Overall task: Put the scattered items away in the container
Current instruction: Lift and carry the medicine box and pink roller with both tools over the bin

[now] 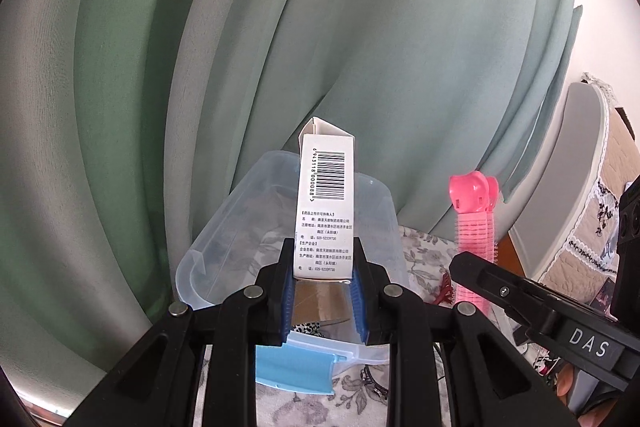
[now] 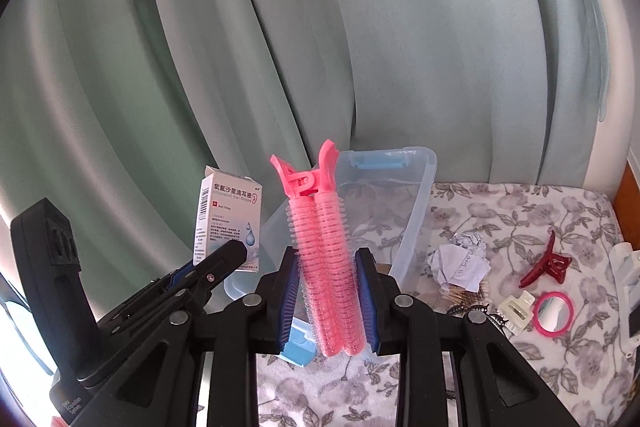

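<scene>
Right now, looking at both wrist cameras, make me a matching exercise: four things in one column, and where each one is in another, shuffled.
Things:
1. medicine box
2. pink hair roller clip
3. crumpled paper
4. pink mirror

Places:
A. on the floral cloth, beside the white clip
B. gripped in the left tongs
C. on the floral cloth, just right of the clear container
D. gripped in the right tongs

Pairs: 1-B, 2-D, 3-C, 4-A

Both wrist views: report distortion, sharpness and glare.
Left wrist view: fisheye bends the curtain folds; barcode on the medicine box reads sharp; top-right wall is blown out. Right wrist view: dark lens rim at the corners; pink hair roller clip crisp; bright glare lower left.
</scene>
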